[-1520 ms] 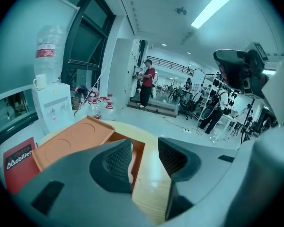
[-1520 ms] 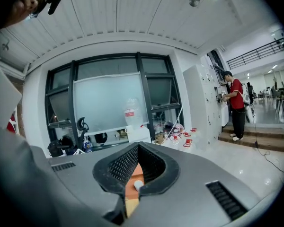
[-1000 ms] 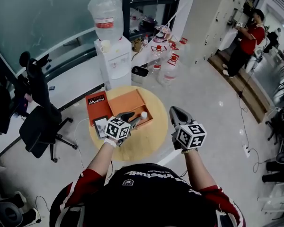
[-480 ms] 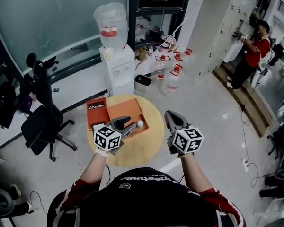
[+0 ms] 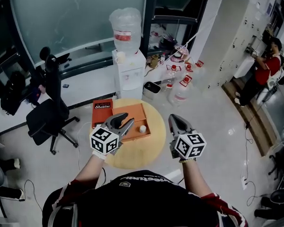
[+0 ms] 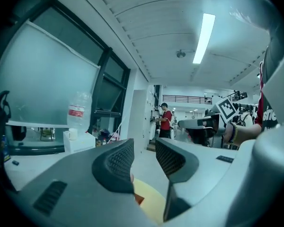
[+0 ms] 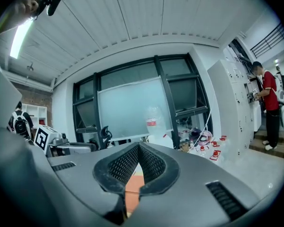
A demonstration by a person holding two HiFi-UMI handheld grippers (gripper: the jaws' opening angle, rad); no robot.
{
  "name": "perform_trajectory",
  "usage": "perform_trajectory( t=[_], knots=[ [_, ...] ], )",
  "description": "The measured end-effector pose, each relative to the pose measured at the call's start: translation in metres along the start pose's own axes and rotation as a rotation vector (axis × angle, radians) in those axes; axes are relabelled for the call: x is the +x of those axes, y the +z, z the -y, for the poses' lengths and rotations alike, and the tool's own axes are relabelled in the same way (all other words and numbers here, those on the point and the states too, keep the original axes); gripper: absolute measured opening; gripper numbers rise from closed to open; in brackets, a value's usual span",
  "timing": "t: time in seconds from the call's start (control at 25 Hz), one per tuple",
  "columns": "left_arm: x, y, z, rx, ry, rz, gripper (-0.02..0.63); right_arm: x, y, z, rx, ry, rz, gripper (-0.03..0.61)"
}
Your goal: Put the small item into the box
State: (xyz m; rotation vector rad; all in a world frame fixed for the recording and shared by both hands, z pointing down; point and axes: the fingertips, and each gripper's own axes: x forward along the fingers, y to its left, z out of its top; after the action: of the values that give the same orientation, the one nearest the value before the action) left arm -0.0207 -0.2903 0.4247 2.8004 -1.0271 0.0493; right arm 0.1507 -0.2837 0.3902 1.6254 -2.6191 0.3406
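Observation:
An open orange box [image 5: 130,117] lies on the round wooden table [image 5: 151,151], its lid [image 5: 102,112] folded out to the left. A small white item [image 5: 143,128] sits inside the box near its right front corner. My left gripper [image 5: 123,123] hovers over the box's front left part, apart from the item. Its jaws are closing with nothing between them, and a clear gap still shows in the left gripper view [image 6: 144,149]. My right gripper [image 5: 174,119] hangs off the table's right edge, shut and empty, with the pads meeting at the tips [image 7: 138,148].
A water dispenser [image 5: 129,65] stands behind the table, with several water jugs [image 5: 182,82] on the floor to its right. A black office chair [image 5: 49,112] is at the left. A person in red [image 5: 261,74] stands far right by the lockers.
The left gripper has drawn back to the left, away from the white item, which stays in the box. Its jaws have narrowed. The head view has shifted, and the right gripper keeps its place.

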Motion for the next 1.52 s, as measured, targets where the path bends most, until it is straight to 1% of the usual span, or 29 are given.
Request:
perform_trajectory(
  t=[0.16, 0.28, 0.4, 0.64, 0.92, 1.08, 1.24, 1.52],
  knots=[
    [-0.019, 0.030, -0.015, 0.031, 0.096, 0.078, 0.139, 0.002, 0.008, -0.004, -0.031, 0.016, 0.010, 0.028],
    [-0.034, 0.048, -0.027, 0.029, 0.164, 0.130, 0.130, 0.004, 0.015, -0.009, -0.043, 0.031, 0.025, 0.028],
    [-0.045, 0.059, -0.032, 0.027, 0.201, 0.163, 0.123, 0.007, 0.019, -0.014, -0.067, 0.038, 0.032, 0.028],
    [-0.059, 0.074, -0.033, 0.081, 0.230, 0.184, 0.118, 0.012, 0.027, -0.026, -0.071, 0.057, 0.047, 0.028],
    [-0.060, 0.075, -0.035, 0.092, 0.269, 0.174, 0.086, 0.009, 0.027, -0.028, -0.068, 0.057, 0.048, 0.028],
    [-0.059, 0.072, -0.033, 0.088, 0.272, 0.181, 0.077, 0.006, 0.024, -0.022, -0.061, 0.044, 0.048, 0.028],
    [-0.058, 0.064, -0.031, 0.097, 0.277, 0.170, 0.069, 0.003, 0.016, -0.017, -0.053, 0.038, 0.037, 0.028],
    [-0.058, 0.063, -0.031, 0.088, 0.288, 0.178, 0.055, 0.000, 0.016, -0.017, -0.048, 0.036, 0.040, 0.028]
  ],
)
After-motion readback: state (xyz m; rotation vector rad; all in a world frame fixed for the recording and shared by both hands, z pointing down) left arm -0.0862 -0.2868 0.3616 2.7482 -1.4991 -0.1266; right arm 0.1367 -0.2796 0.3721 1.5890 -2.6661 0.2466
